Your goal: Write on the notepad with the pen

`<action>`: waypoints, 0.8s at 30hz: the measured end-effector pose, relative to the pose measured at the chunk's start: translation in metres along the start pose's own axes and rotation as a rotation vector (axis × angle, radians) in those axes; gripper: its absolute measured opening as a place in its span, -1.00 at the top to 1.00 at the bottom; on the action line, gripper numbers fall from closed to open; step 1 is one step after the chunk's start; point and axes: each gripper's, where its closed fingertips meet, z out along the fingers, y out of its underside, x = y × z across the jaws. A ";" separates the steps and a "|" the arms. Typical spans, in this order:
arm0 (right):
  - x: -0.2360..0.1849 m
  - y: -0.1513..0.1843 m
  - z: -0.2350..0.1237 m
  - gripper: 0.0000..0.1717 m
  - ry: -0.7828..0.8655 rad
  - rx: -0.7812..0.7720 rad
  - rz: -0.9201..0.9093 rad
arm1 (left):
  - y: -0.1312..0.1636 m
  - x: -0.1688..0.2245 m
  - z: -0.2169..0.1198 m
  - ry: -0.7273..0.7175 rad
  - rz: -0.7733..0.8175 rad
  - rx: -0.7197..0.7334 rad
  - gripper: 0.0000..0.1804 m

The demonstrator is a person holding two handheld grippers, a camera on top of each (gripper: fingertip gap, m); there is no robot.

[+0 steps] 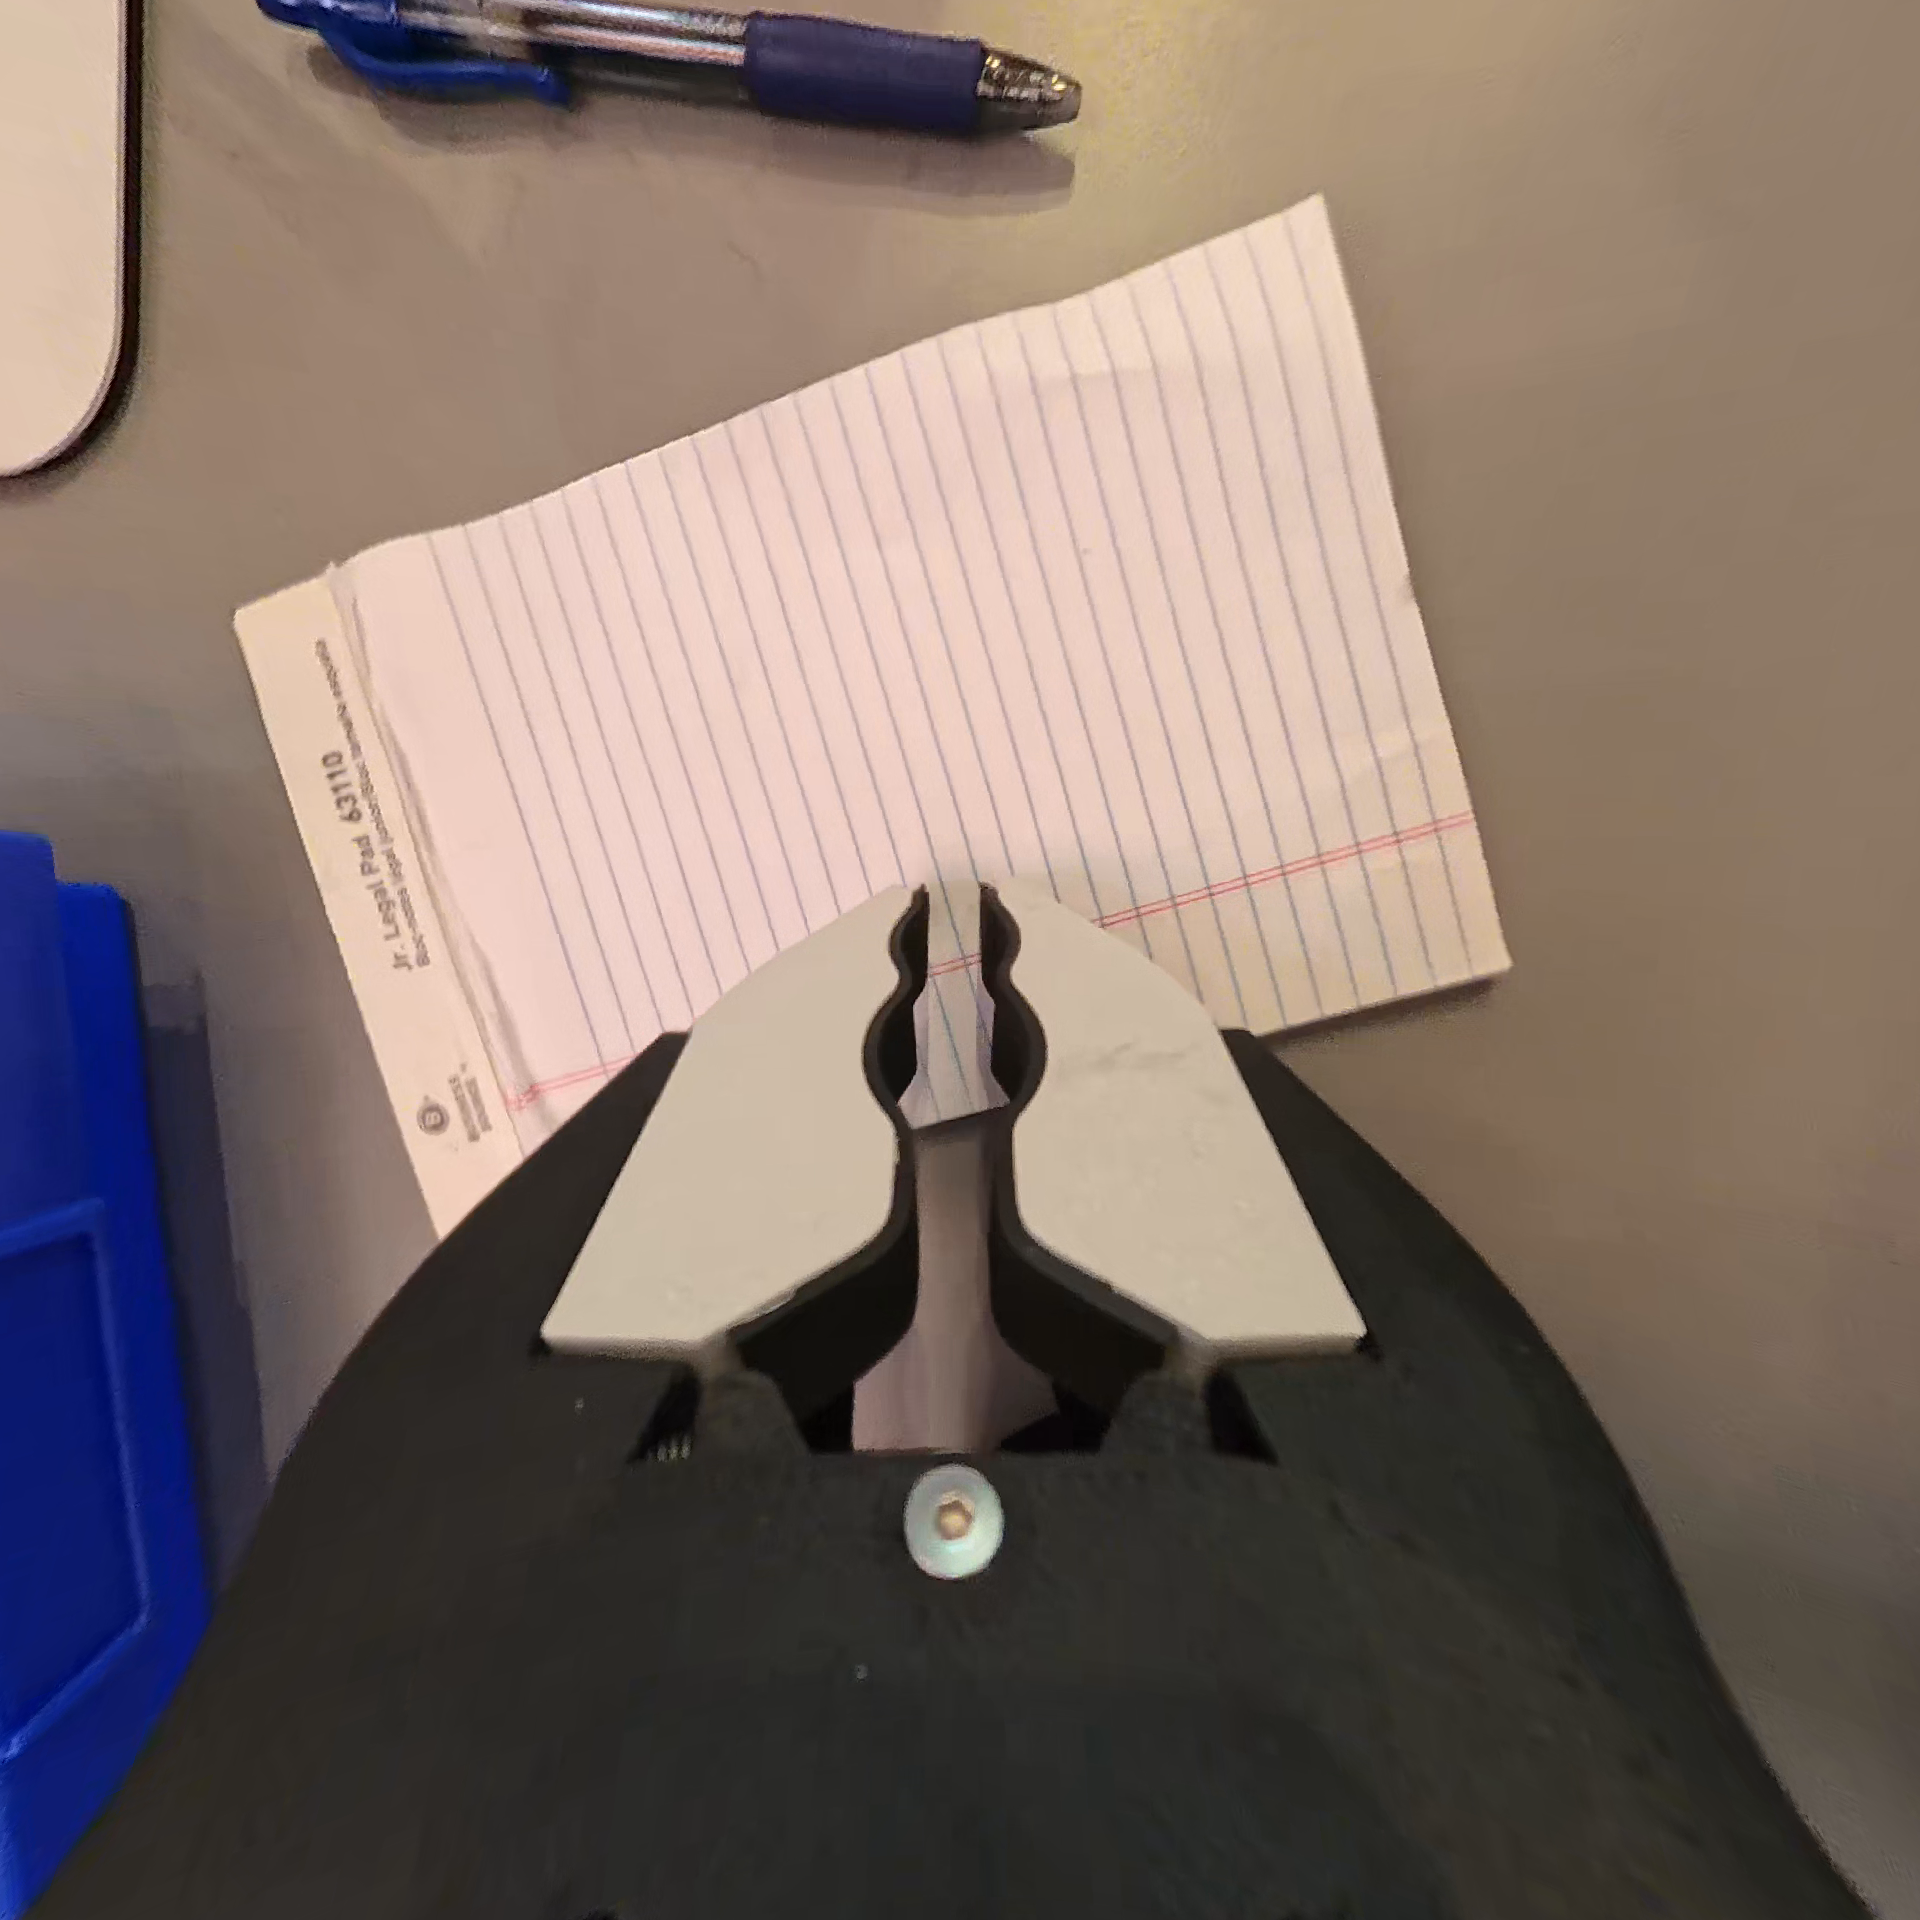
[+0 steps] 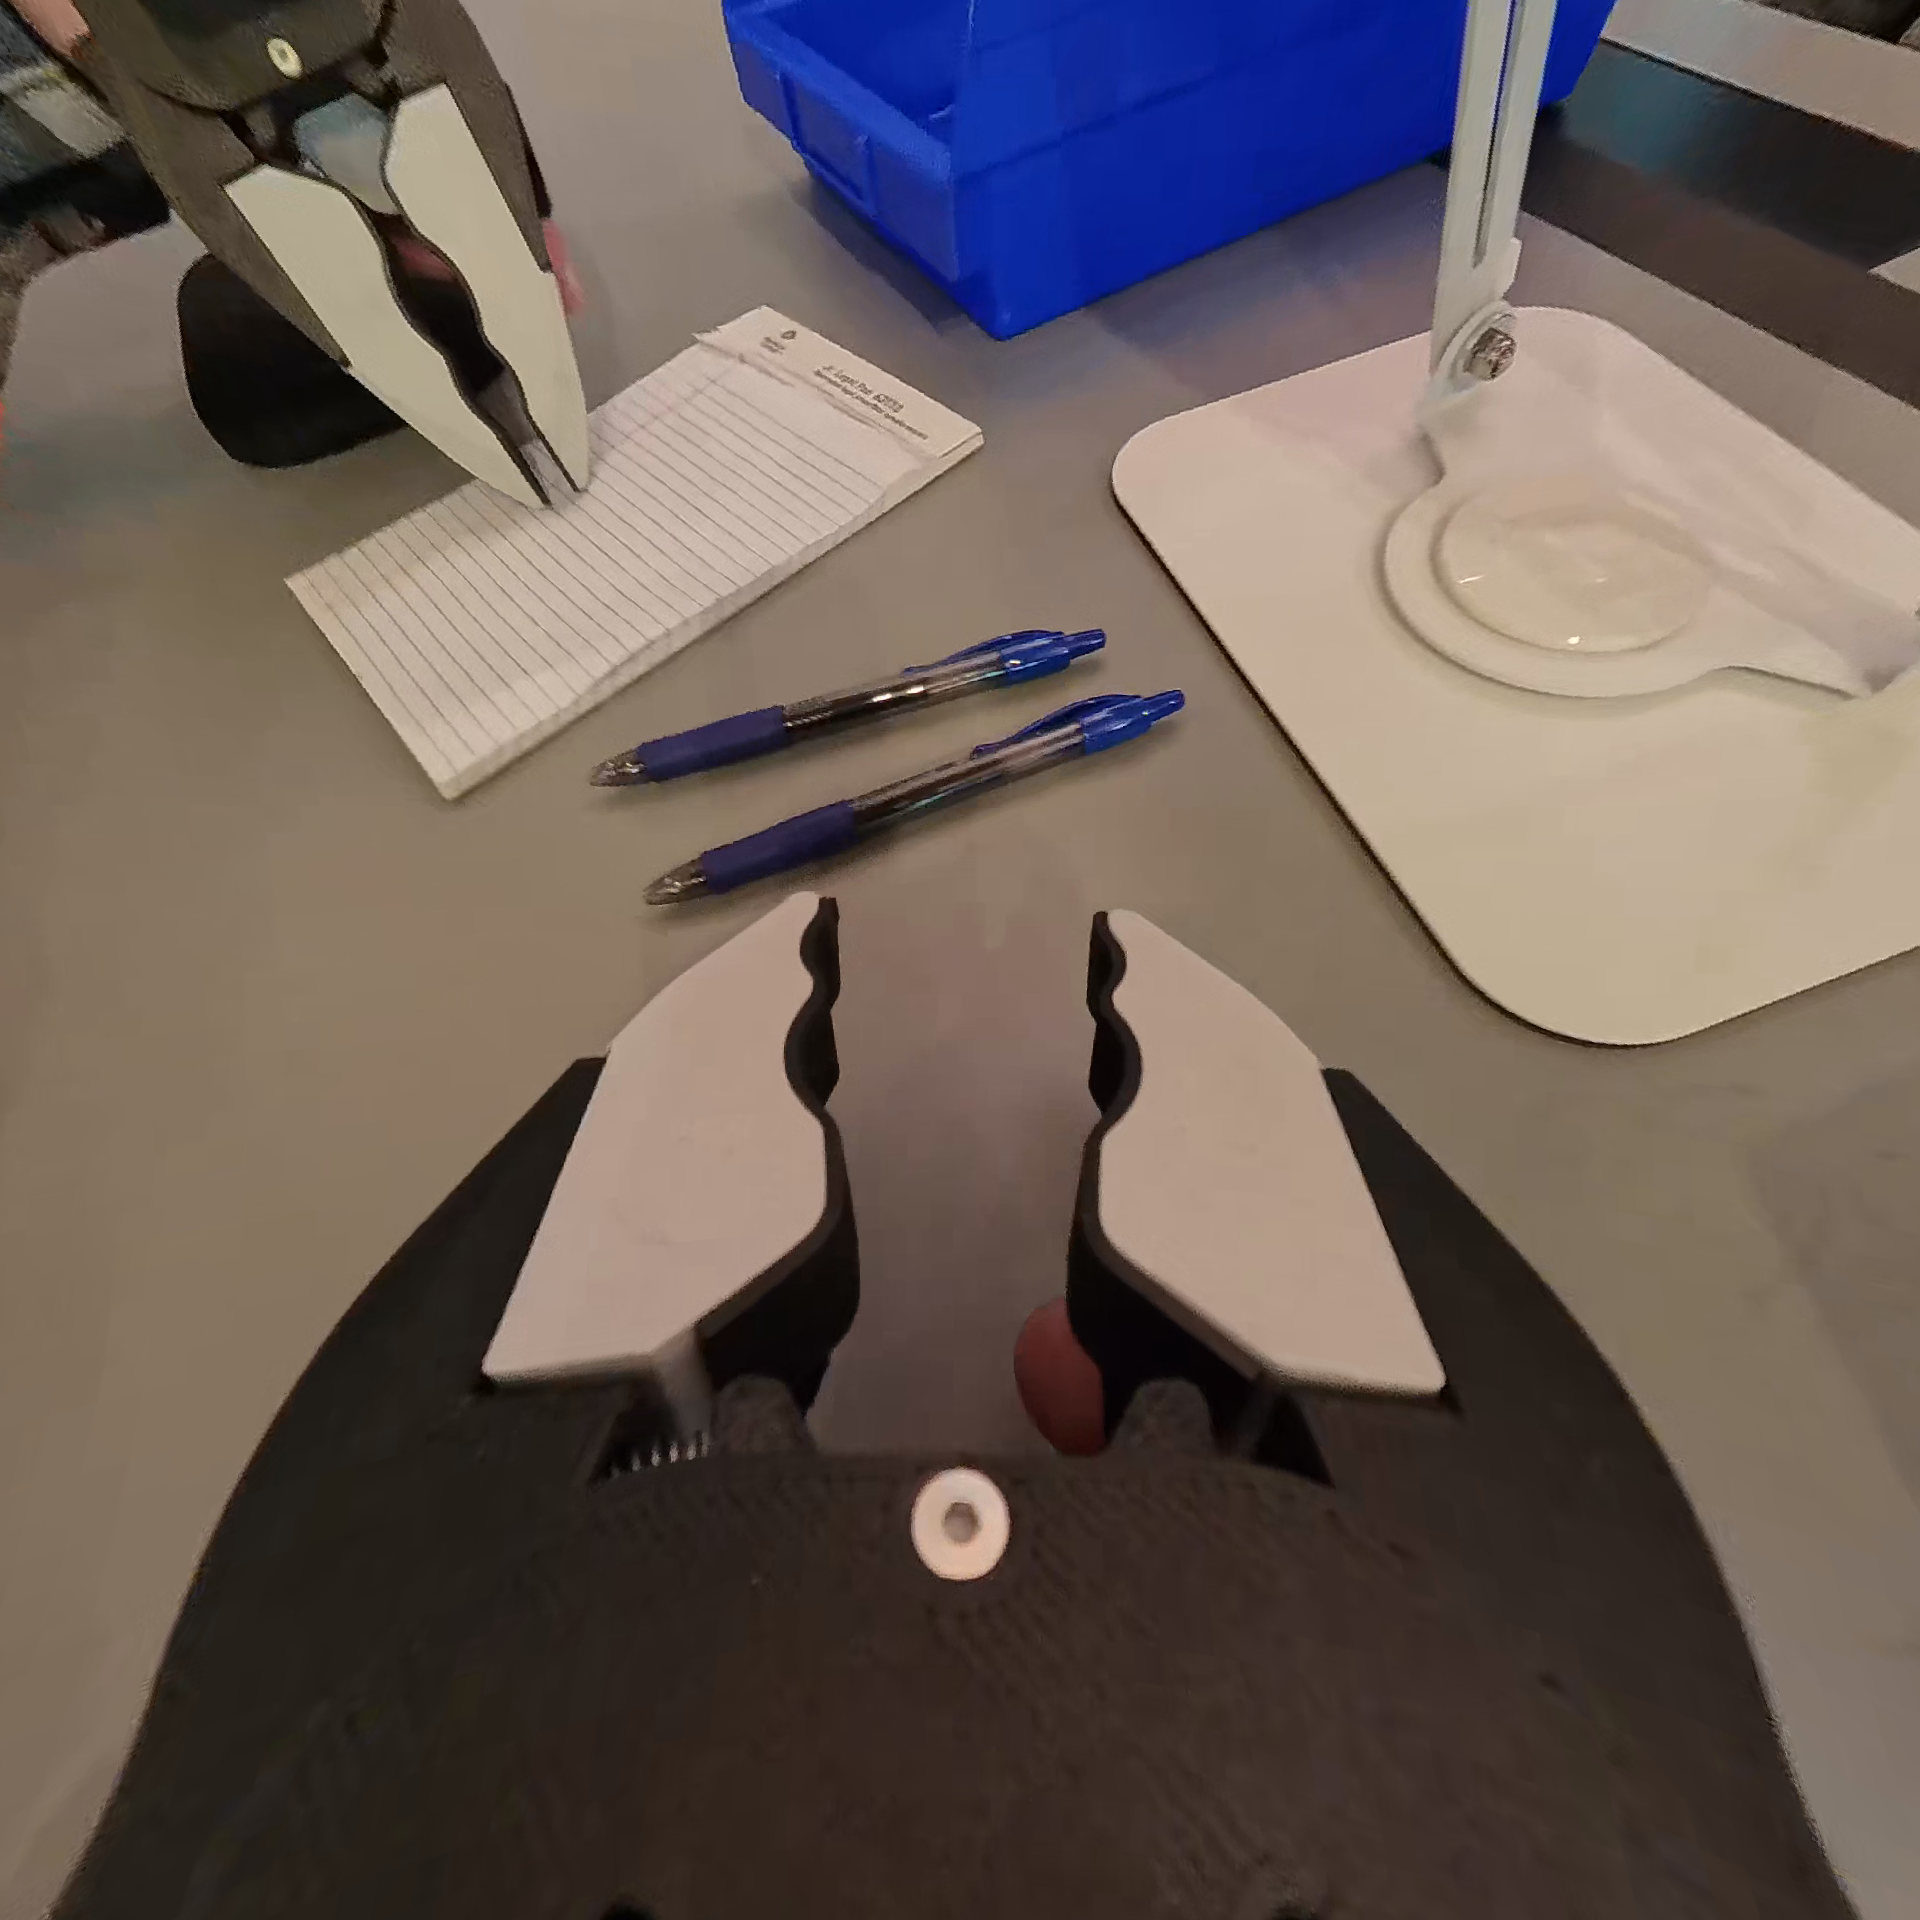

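- Right gripper [image 2: 961, 920], jaws apart and empty, hovers just short of the nearer blue pen [image 2: 914, 795].
- Left gripper [image 2: 556, 488], nearly closed, presses the notepad [image 2: 623, 561] beside both pens.
- Risk: a skewed approach could roll the nearer pen away.

The light here is soft and warm, neither bright nor dim, falling from overhead. Just under the pen [image 1: 665, 57] beyond the left tongs [image 1: 953, 894] a blurred shadow lies on the grey table [image 1: 1610, 520], and the notepad [image 1: 935, 623] casts only a thin dark edge. A faint sheen runs across the table between the fingers of the right tongs [image 2: 963, 920]. The blue bin [image 2: 1091, 156] throws a bluish tint on the table beside it. The wide lens bows the dark tong bodies at the lower corners. The near bodies and the far edges look soft; the left view is slightly smeared.
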 end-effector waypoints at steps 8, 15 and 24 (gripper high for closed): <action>-0.022 -0.005 -0.005 0.43 0.010 0.016 0.012 | -0.013 0.004 0.007 0.048 0.064 0.020 0.91; -0.010 0.015 -0.030 0.44 0.068 0.026 0.051 | -0.032 0.009 0.017 0.106 0.121 0.058 0.90; 0.008 0.024 -0.056 0.44 0.108 0.064 0.092 | -0.065 0.012 0.035 0.162 0.201 0.058 0.90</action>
